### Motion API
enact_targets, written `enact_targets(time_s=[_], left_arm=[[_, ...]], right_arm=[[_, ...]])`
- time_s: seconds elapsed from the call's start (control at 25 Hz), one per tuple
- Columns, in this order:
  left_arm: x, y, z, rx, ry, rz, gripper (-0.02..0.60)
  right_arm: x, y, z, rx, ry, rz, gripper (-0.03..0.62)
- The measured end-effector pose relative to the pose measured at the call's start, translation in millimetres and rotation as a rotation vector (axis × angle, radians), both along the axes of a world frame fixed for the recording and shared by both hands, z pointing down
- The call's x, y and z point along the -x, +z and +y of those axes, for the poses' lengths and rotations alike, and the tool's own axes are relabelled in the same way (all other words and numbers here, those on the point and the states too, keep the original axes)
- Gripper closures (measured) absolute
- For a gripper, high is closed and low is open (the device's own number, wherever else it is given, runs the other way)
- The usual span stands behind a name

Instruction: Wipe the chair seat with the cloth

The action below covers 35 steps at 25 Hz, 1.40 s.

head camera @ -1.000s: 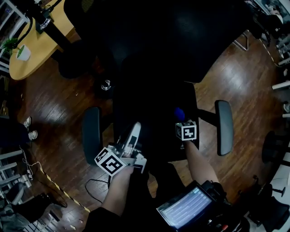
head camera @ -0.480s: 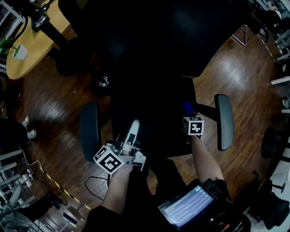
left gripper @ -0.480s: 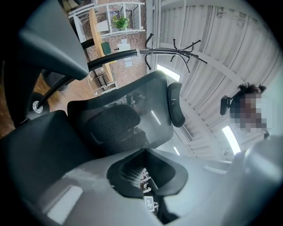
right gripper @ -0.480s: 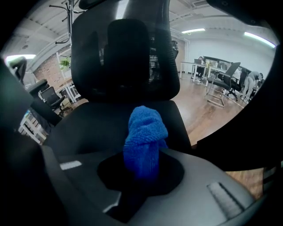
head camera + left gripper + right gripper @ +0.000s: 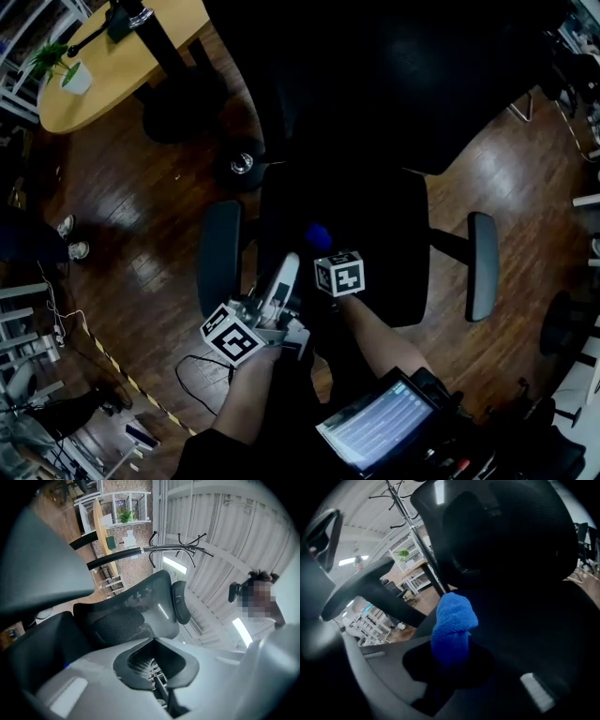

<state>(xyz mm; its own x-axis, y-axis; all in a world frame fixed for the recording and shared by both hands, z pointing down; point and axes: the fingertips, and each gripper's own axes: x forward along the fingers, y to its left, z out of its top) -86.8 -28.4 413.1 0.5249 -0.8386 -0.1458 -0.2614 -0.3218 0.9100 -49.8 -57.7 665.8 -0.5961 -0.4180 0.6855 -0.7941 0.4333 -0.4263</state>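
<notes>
The black office chair's seat [image 5: 384,234] fills the middle of the head view, between its left armrest [image 5: 220,258] and right armrest [image 5: 481,265]. My right gripper [image 5: 323,248] is over the seat's left part, shut on a blue cloth [image 5: 319,234] that bulges beyond its jaws. In the right gripper view the cloth [image 5: 452,620] sticks out of the right gripper [image 5: 450,656] toward the mesh backrest [image 5: 511,541]. My left gripper [image 5: 281,281] hovers at the seat's near left corner, fingers together and holding nothing. The left gripper view shows the left gripper [image 5: 157,644] facing the backrest [image 5: 122,620].
A round wooden table [image 5: 122,66] with a potted plant [image 5: 73,75] stands far left. A chrome caster hub [image 5: 244,164] sits on the dark wooden floor left of the chair. A lit screen [image 5: 375,431] hangs near my body, and a cable [image 5: 192,384] trails on the floor.
My right gripper has swept the blue cloth leftwards across the seat, from near the right armrest to the left part. The left gripper has stayed near the seat's near left corner.
</notes>
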Motion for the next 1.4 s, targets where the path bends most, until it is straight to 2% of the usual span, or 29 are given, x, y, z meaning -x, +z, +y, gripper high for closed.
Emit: enact_targets(time_s=[0.08,0.16,0.32,0.44,0.64,0.92,1.04,1.16,1.4], left_arm=[[6,-2,2,-0.009,-0.012,-0.003,0.589],[11,-2,2,-0.014,-0.022,-0.002,0.589],[20,1,6,-0.013,-0.031,-0.012,0.589],[22,4,7,-0.020,-0.026,-0.017,0.589],[9,9,6,-0.034,0.015,-0.010,0.589],[-38,8,5,-0.044,0.116,0.001,0.589],[-52,10,2,-0.042,0.142,0.005,0.589],[-60,12,2,-0.039,0.157,0.003,0.589],[-59,14,1,-0.036,0.153,0.002,0.589]], right_arm=[[43,2,23,0.020,-0.072,-0.046,0.549],[69,9,45,0.034,-0.133,-0.051,0.549],[77,14,57,-0.019,-0.136,-0.063,0.549],[68,18,54,-0.012,-0.140,-0.039,0.549],[-6,46,46,0.000,-0.071,0.079,0.549],[-168,43,27,-0.007,0.166,0.236,0.549],[-224,38,21,-0.018,0.231,0.291,0.549],[-248,31,17,-0.026,0.265,0.307,0.549],[-251,30,17,-0.033,0.268,0.330,0.549]])
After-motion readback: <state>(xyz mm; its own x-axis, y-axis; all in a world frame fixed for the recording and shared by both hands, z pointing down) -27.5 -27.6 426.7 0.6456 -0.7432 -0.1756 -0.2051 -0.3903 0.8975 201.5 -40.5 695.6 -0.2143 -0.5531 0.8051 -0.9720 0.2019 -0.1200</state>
